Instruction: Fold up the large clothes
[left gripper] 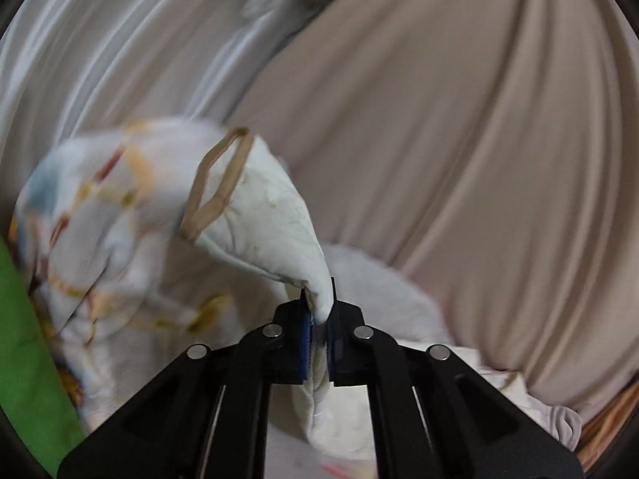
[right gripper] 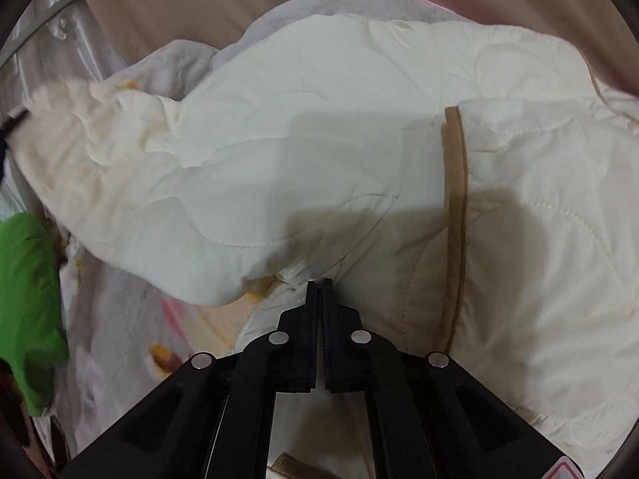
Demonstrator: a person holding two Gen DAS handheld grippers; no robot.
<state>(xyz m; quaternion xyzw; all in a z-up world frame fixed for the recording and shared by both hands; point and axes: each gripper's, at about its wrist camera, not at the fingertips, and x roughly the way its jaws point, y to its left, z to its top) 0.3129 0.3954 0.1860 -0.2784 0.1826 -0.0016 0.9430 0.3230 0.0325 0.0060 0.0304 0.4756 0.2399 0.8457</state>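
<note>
A cream quilted cover (right gripper: 299,159) with a tan trim strip (right gripper: 455,219) lies bunched and fills most of the right wrist view. My right gripper (right gripper: 319,285) hovers at a fold of it, jaws shut, and no cloth shows between the pads. In the left wrist view my left gripper (left gripper: 319,303) is shut on a corner of the same cover (left gripper: 271,231), which rises from the jaws in a peak. A tan loop (left gripper: 219,183) hangs at that corner. The cover's printed side (left gripper: 100,219) droops blurred to the left.
A beige curtain (left gripper: 459,139) and a pale sheer curtain (left gripper: 100,60) hang behind. A bright green cloth (right gripper: 28,299) lies at the left, also seen as green cloth (left gripper: 20,339). A printed sheet (right gripper: 159,339) spreads beneath the cover.
</note>
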